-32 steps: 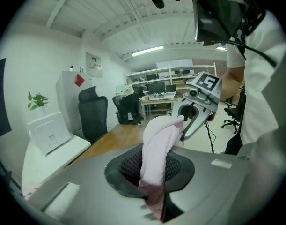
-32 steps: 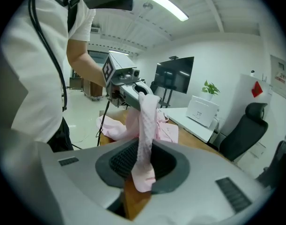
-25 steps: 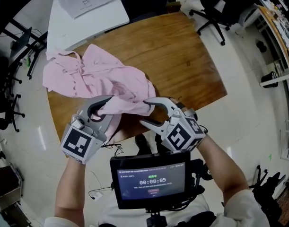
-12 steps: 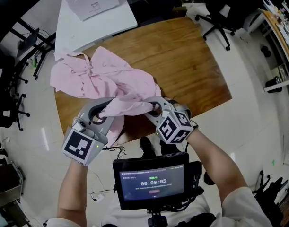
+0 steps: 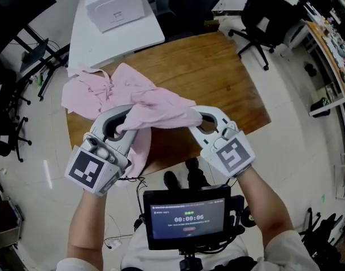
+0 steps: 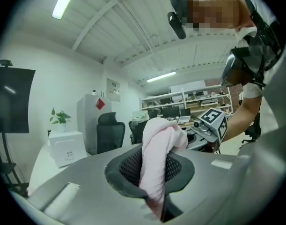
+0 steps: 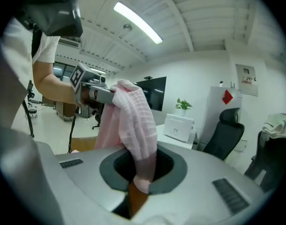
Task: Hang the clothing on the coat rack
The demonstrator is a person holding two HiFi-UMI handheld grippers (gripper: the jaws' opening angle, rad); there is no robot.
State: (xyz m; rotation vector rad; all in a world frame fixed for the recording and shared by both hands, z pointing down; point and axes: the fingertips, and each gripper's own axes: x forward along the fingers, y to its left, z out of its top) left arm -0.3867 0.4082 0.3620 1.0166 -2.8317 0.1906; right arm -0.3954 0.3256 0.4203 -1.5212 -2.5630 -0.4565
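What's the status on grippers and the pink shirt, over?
Left gripper shut on pink shirt. Right gripper shut on it too. Rest of shirt on wooden table. No coat rack in view.

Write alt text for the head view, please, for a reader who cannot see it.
Two hand-held grippers, the left claw and the right claw, each pinch a pink garment and stretch part of it between them above a wooden table. The rest lies crumpled on the tabletop. A small screen sits below, near the person's arms.

Likely office, swivel chair [image 5: 258, 14], white desk [image 5: 104, 38]
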